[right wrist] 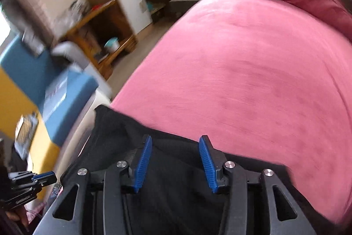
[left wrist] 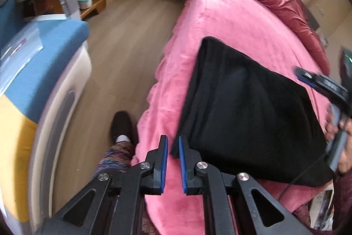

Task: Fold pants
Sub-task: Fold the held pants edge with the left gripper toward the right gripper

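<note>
Blue-padded jaws of the left gripper (left wrist: 173, 142) are being held almost together with nothing between them, just beside the near corner of the folded black pants (left wrist: 248, 107). These pants are lying on the pink bed (left wrist: 231, 14), near its floor-side edge. Over the pants, the right gripper (right wrist: 175, 144) is being held half open, its pads pressing on nothing, with the picture blurred.

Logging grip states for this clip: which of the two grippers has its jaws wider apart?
The right gripper: a wide gap shows between its blue pads above the black pants. The left gripper shows only a narrow slit.
</note>
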### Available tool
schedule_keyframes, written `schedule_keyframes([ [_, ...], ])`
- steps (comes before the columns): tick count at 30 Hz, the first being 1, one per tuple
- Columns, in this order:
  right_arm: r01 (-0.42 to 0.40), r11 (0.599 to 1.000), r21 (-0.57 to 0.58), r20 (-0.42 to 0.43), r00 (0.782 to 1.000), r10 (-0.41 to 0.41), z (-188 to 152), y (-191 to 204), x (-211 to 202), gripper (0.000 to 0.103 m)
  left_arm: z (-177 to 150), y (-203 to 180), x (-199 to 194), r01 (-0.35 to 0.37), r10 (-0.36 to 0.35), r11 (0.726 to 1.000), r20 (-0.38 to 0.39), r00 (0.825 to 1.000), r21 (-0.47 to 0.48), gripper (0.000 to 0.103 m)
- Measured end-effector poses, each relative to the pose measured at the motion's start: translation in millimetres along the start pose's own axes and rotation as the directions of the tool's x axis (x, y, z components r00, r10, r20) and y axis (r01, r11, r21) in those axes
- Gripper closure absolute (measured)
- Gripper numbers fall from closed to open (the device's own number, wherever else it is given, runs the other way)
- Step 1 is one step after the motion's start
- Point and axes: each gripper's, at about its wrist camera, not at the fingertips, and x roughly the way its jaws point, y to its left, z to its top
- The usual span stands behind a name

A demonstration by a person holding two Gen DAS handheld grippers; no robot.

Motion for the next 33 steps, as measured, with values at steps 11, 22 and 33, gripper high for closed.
schedule_keyframes([
  [11, 0.05, 0.959, 0.279, 0.061, 0.996, -0.07, -35, -124, -71, 0.058, 20, -82, -19, 0.139, -0.162, 0.967, 0.093, 0.982, 0.215, 0.078],
  [22, 0.057, 0.998, 0.028, -0.12, 0.991, -0.053, -23, -89, -3, 0.084, -7, -174, 49, 0.209, -0.202, 0.883, -0.062, 0.977, 0.421, 0.078],
  [33, 0.185, 0.982, -0.029, -0.082, 0.979, -0.187, -24, -84, 22, 0.093, -31, -164, 71, 0.106, -0.11, 0.92, -0.009, 0.994, 0.377, 0.078],
])
